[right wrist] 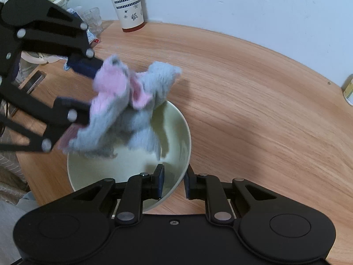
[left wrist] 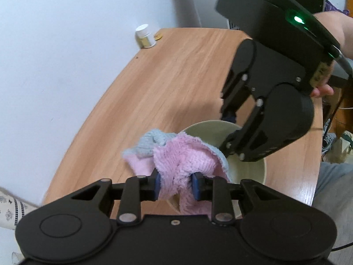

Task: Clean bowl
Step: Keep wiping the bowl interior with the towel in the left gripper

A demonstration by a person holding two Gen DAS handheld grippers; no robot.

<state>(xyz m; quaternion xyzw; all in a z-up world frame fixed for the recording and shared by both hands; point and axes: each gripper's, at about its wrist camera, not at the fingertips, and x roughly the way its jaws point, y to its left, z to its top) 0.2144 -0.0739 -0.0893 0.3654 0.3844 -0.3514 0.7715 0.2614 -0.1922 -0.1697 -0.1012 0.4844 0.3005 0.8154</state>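
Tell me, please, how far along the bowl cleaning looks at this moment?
Setup looks done: the right gripper clamps the pale green bowl by its rim on the wooden table, and the left gripper is shut on the pink and grey cloth. In hand: the cloth hangs into the bowl. Left: wiping the interior; how clean it is cannot be told.

1. The cloth [left wrist: 183,159] is showing fluffy pink on one face and pale grey-blue on the other.
2. The bowl [right wrist: 176,132] is looking a plain pale green.
3. The table [left wrist: 176,77] is showing warm orange-brown wood grain.
4. The tumbler [right wrist: 125,2], at 12 o'clock in the right wrist view, is wearing white with dark blue flowers, dotted bands and red trim.
5. The left gripper [left wrist: 176,184] is showing black with blue pads [left wrist: 157,184].
6. The small jar [left wrist: 145,36], at 11 o'clock in the left wrist view, is showing a white cap over yellow.
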